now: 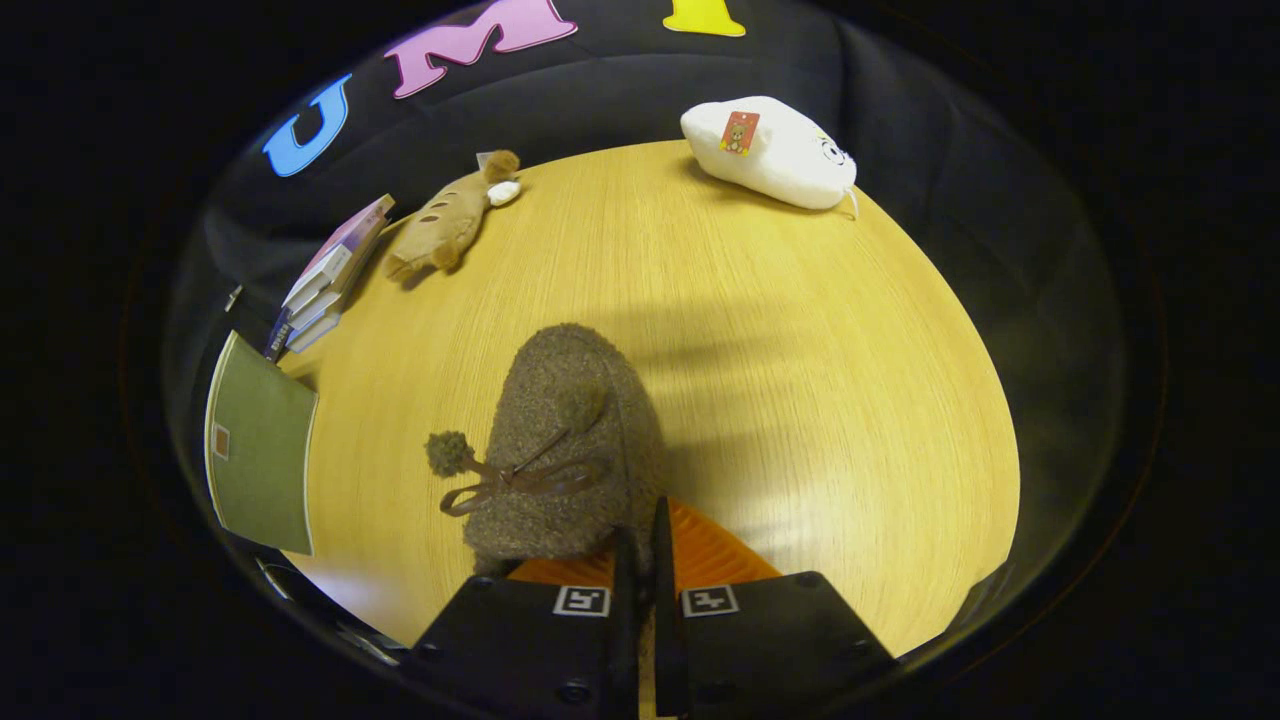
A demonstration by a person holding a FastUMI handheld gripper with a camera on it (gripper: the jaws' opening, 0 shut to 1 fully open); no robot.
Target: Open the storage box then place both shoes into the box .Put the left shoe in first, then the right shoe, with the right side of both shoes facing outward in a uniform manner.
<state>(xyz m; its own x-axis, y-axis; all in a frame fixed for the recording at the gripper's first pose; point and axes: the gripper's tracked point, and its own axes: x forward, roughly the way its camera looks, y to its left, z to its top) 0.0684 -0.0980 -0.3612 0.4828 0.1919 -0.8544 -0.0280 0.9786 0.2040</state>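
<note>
A fuzzy grey-brown shoe (560, 440) with a brown bow and two pom-poms hangs just ahead of my fingers, its toe pointing away from me. It is lifted off the wooden table (820, 400) and throws a shadow to the right. My gripper (640, 535) is shut on the shoe: both fingers pinch a thin edge of its near side, leaving only a narrow slit between them. Most of the shoe's body sits left of the fingers. The part under the fingers is hidden.
At the table's far right lies a white plush toy (770, 150), and at the far left a tan plush animal (445, 225). A stack of books (325, 280) and a green book (262, 450) lie along the left edge.
</note>
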